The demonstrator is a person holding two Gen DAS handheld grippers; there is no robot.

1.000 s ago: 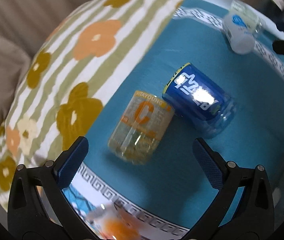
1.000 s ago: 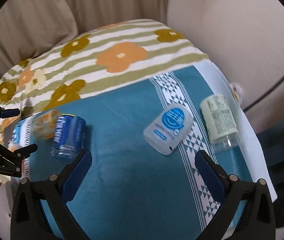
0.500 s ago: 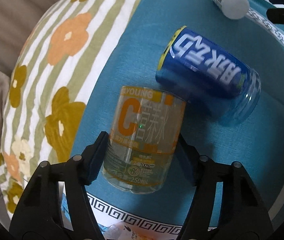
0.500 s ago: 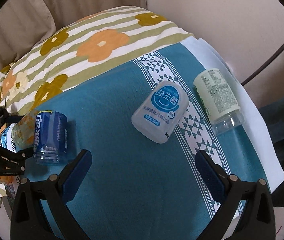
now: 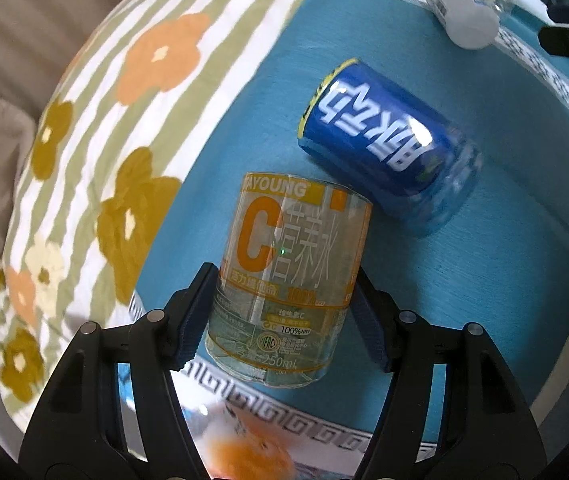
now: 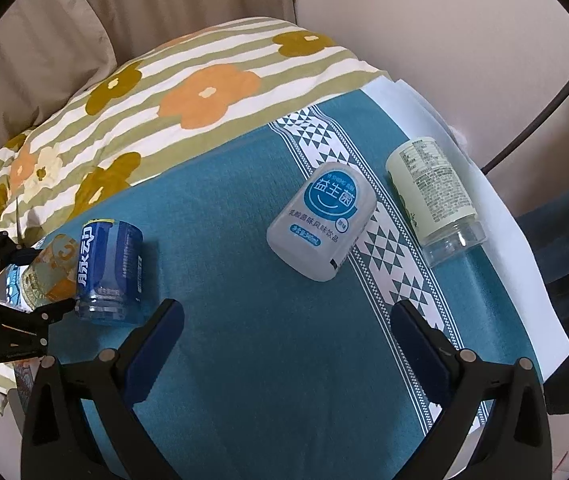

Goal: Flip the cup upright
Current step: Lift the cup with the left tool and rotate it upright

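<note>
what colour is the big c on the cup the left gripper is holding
Orange, on the clear cup with yellow-orange label trim; clearest in the left wrist view.

The orange-labelled cup [image 5: 288, 280] is showing as clear, glossy plastic under a printed film. The blue-labelled cup [image 5: 388, 144] is gleaming with a bright highlight. The teal cloth [image 6: 244, 360] is looking matt and finely woven; the floral quilt [image 6: 188, 92] is looking soft and matt. The left gripper [image 5: 280, 316] is showing ribbed blue pads [image 5: 194, 320] on matt black plastic.

Orange-label clear cup [image 5: 284, 280] — on side
</note>
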